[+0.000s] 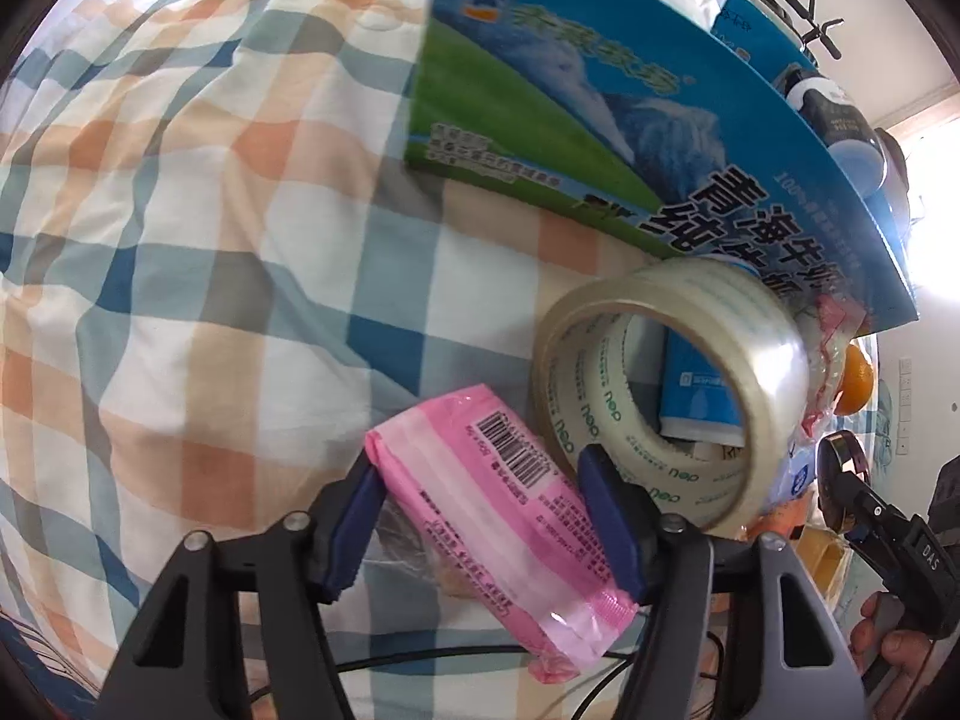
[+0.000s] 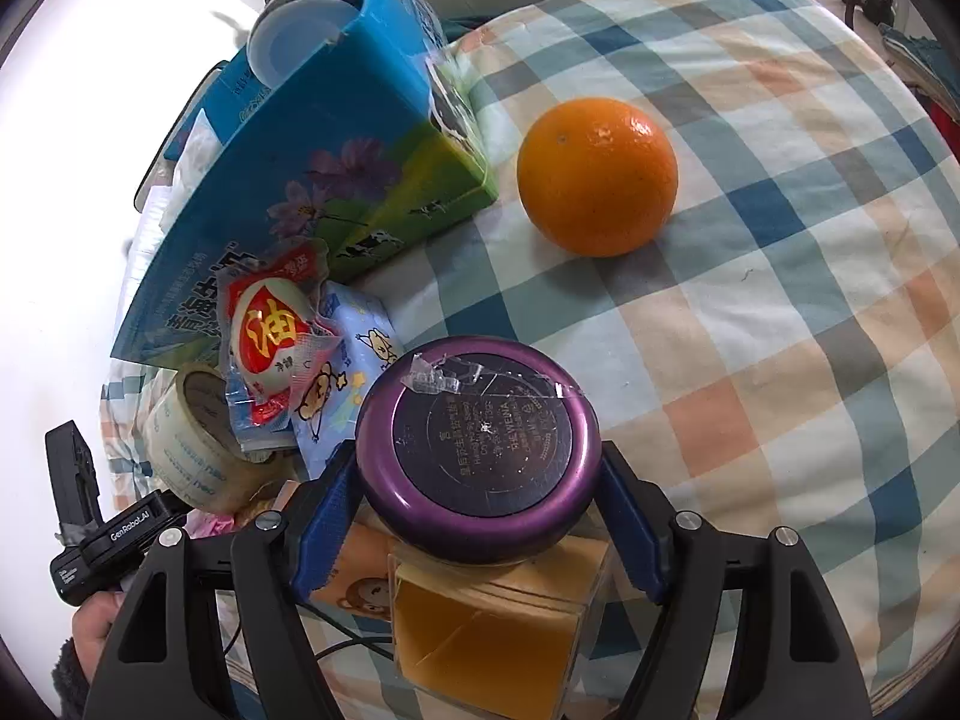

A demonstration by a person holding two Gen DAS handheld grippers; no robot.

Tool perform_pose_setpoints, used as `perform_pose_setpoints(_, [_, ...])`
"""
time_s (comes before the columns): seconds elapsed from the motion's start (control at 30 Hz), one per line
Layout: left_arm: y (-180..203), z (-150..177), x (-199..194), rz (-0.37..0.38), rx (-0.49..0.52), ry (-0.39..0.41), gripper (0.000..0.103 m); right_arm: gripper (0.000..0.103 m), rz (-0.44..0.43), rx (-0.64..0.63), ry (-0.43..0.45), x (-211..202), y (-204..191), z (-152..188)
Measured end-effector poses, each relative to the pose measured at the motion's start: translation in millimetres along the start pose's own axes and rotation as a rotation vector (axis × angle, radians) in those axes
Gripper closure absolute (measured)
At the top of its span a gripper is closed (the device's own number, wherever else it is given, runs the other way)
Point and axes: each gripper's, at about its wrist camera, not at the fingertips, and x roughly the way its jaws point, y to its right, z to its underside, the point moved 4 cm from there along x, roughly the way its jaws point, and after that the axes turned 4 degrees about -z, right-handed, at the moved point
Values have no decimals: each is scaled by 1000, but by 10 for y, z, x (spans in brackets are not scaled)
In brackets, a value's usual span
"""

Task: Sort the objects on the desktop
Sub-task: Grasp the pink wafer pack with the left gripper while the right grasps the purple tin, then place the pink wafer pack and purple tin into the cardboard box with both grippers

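Pink packet [image 1: 501, 516] clamped between jaws of left gripper [image 1: 486, 519]; purple round tin [image 2: 478, 450] clamped between jaws of right gripper [image 2: 480, 522].

In left wrist view, pink packet with barcode at lower centre, slanting from centre toward lower right, blue pads pressing on both sides. Just right of it, clear tape roll [image 1: 672, 390] standing on edge, touching the blue milk carton box [image 1: 630, 108] in upper right. Checked bed cover [image 1: 180, 270] filling the left. In right wrist view, purple tin at lower centre above a clear box with yellow content [image 2: 498, 636]. Orange [image 2: 597, 175] at upper centre, apart on the cover, near box corner. Red-white snack pouch [image 2: 273, 330] at left, leaning against box.
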Motion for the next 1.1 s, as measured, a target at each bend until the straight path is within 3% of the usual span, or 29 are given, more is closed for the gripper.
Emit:
perform_pose_setpoints(0.2, [-135,132,-180,98,-96,2,43,26,-20,-20,14,-59,-95,7])
perform_pose_setpoints(0.33, [-185,233,-293,98,-117,13,45,26,-30,-29,22,-94,-131,43])
perform_pose_setpoints(0.43, [-328,263,-314,143,-162,12,48,26,-37,-34,30,-122,-163,-6])
perform_pose_setpoints(0.5, [-539,125,-349,182,-187,17,55,26,-38,-35,38,-130,-179,-42])
perform_pose_setpoints(0.6, [-493,48,-419,217,-178,29,66,26,-52,-43,51,-173,-245,-56])
perform_pose_setpoints(0.67, [-630,-53,-337,232,-149,-3,65,26,-57,-59,55,-186,-304,-71])
perform_pose_setpoints(0.73, [-798,-234,-322,219,-153,-42,50,26,-54,-71,53,-181,-355,-85])
perform_pose_setpoints(0.8, [-827,-206,-259,182,-140,-58,24,26,-50,-72,46,-152,-385,-86])
perform_pose_setpoints(0.87, [-659,-263,-136,135,-114,-58,20,26,-55,-75,38,-127,-412,-73])
perform_pose_setpoints(1.0, [-559,-182,45,3,17,-50,23,26,-56,-80,24,-82,-450,-27])
perform_pose_setpoints(1.1, [-598,-200,7,15,3,-17,43,26,-51,-84,17,-59,-463,13])
